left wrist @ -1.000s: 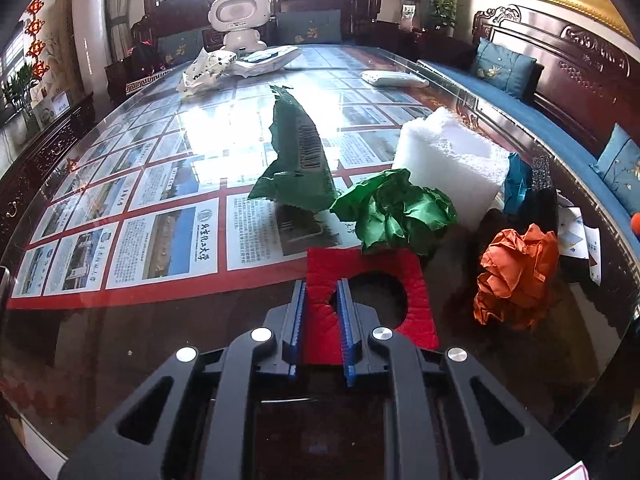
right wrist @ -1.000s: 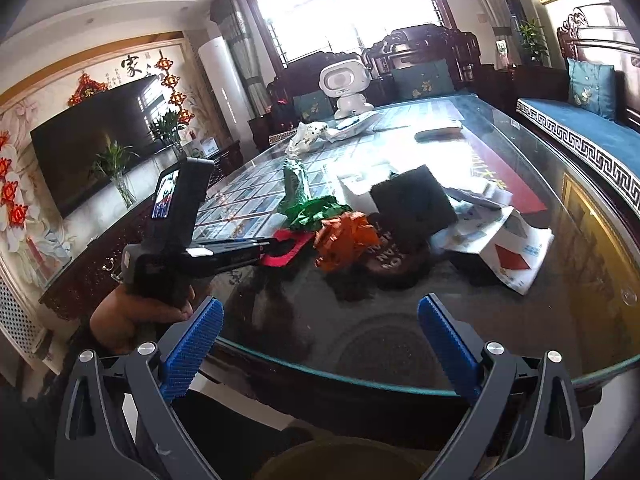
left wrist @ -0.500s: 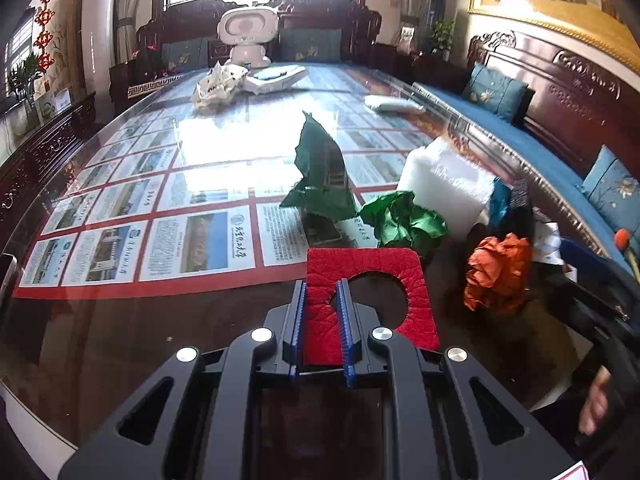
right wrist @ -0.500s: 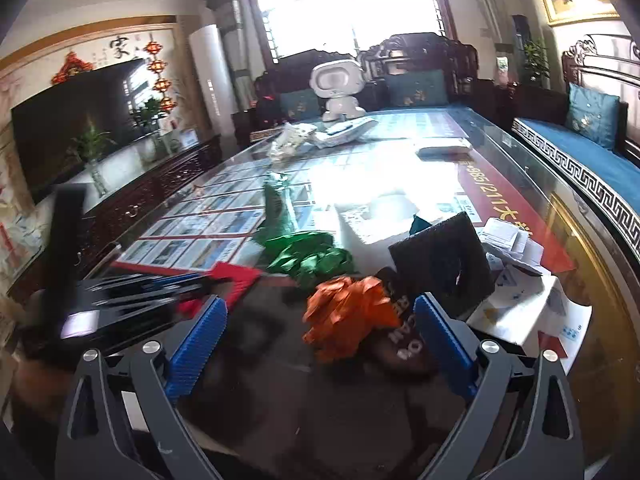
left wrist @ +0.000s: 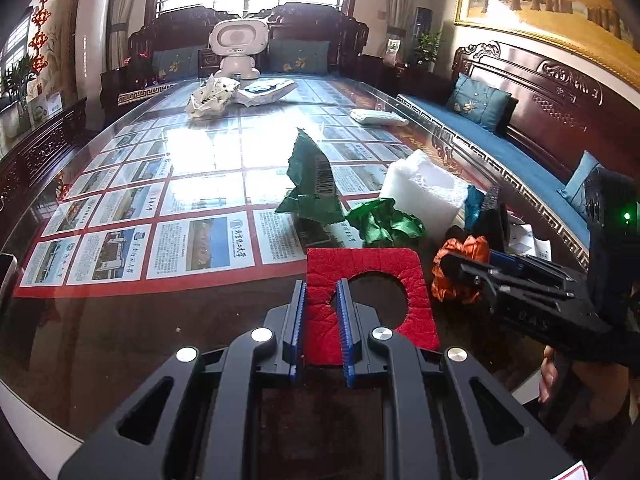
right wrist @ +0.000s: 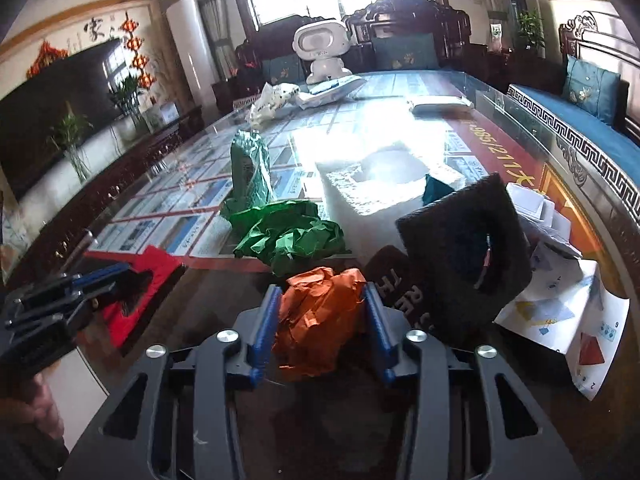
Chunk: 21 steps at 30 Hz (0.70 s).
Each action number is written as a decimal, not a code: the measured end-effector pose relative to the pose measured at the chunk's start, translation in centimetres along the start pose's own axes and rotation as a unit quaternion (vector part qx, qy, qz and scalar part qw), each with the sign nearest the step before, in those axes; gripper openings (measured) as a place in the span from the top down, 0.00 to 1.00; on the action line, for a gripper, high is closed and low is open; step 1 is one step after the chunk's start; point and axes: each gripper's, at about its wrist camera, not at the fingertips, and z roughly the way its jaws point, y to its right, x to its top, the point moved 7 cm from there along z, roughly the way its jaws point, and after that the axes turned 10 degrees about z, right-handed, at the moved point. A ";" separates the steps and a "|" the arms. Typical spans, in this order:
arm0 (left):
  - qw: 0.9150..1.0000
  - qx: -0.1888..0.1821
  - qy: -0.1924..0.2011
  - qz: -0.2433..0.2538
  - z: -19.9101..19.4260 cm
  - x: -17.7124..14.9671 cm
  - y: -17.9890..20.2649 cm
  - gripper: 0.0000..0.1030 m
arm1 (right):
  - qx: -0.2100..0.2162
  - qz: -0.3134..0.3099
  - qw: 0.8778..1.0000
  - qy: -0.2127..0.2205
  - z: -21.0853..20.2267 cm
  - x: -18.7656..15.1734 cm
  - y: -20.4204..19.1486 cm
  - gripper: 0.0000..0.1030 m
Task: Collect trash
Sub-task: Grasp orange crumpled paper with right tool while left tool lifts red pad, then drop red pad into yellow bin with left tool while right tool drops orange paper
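The orange paper ball (right wrist: 320,320), near the table's (left wrist: 120,340) front edge, now sits between the right gripper's (right wrist: 322,320) closing-in pads, spread wide a second ago. The left gripper (left wrist: 322,320) keeps pinching the red mat (left wrist: 368,272).

I am seeing a white toy robot (left wrist: 239,49) standing at the glass table's (left wrist: 120,320) far edge, a blue-cushioned bench (left wrist: 516,160) running along its right edge.
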 end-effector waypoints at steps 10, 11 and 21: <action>0.999 -0.031 0.020 0.021 -5.5 -1.7 4.2 0.84 | 0.061 -0.020 0.996 0.058 -10.5 -1.0 -0.6 0.73; 0.999 -0.037 0.018 0.025 -6.2 -2.2 5.1 0.84 | 0.066 -0.023 0.996 0.055 -11.7 -1.9 -0.4 0.73; 0.988 -0.114 -0.087 0.049 -6.9 -12.4 14.9 0.84 | 0.041 0.017 0.999 -0.018 -17.4 -13.2 4.7 0.73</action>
